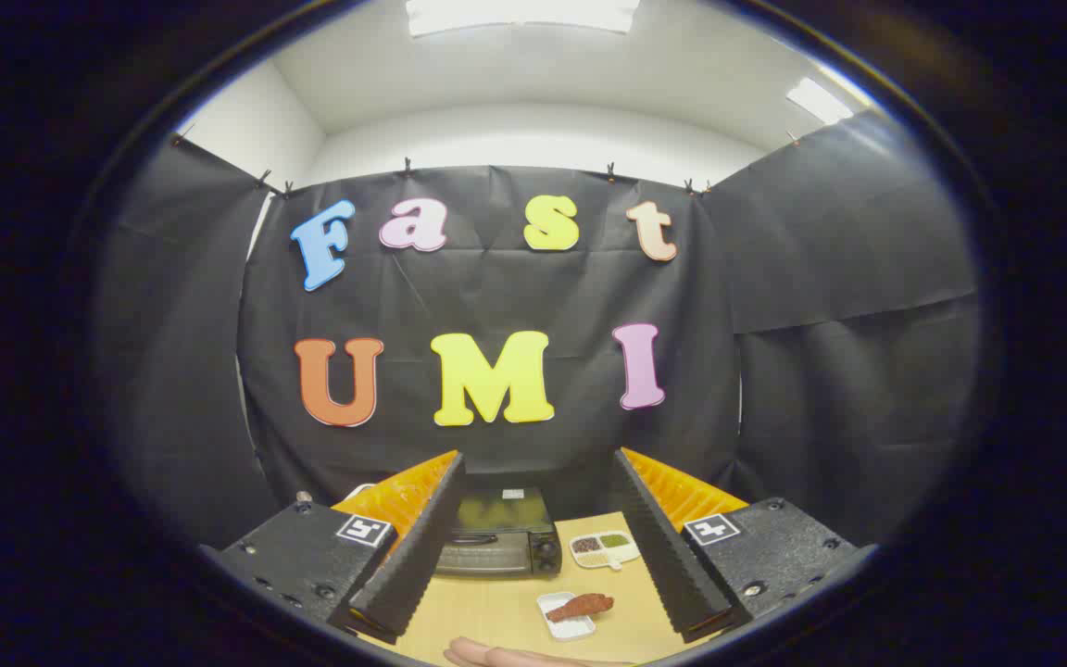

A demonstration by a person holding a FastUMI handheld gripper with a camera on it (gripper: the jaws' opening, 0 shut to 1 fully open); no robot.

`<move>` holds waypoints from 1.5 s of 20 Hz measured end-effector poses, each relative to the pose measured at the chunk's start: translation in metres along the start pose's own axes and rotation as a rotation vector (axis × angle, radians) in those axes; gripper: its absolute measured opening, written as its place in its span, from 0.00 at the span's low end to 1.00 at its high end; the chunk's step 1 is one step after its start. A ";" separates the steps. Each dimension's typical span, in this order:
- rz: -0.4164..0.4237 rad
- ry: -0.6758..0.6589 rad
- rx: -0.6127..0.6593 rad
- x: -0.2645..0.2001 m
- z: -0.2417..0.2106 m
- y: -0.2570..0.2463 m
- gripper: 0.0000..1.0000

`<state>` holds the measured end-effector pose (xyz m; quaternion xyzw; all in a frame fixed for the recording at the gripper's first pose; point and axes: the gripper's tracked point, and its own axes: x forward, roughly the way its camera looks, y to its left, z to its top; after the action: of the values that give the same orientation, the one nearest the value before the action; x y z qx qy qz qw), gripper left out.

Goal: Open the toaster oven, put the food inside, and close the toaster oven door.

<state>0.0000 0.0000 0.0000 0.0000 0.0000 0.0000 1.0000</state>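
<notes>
Light wooden table (496,607) in a black-cloth booth with white ceiling lights. Toaster oven (496,533), door closed, sits beyond the released, wide-apart gripper (533,593); the food (582,606) lies on a small white tray (563,626) between the fingers. A divided dish (604,548) stands just right of the oven, a hand (496,656) rests at the table's near edge.

No readable text or labels

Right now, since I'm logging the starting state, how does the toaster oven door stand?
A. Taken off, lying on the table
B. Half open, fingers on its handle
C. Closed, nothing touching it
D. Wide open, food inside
C: the toaster oven beyond the spread fingers has its door shut, and the food lies on its small tray on the table.
</notes>
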 end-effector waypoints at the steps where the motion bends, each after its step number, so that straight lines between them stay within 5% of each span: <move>1: 0.001 -0.001 -0.003 -0.001 -0.001 0.003 1.00; 16: 0.013 -0.027 -0.002 0.028 -0.015 0.015 1.00; 22: 0.076 -0.024 0.033 0.111 -0.059 0.041 1.00; 30: 0.133 0.137 -0.031 0.227 -0.159 0.098 1.00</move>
<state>0.2272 0.0984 -0.1588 -0.0156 0.0684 0.0662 0.9953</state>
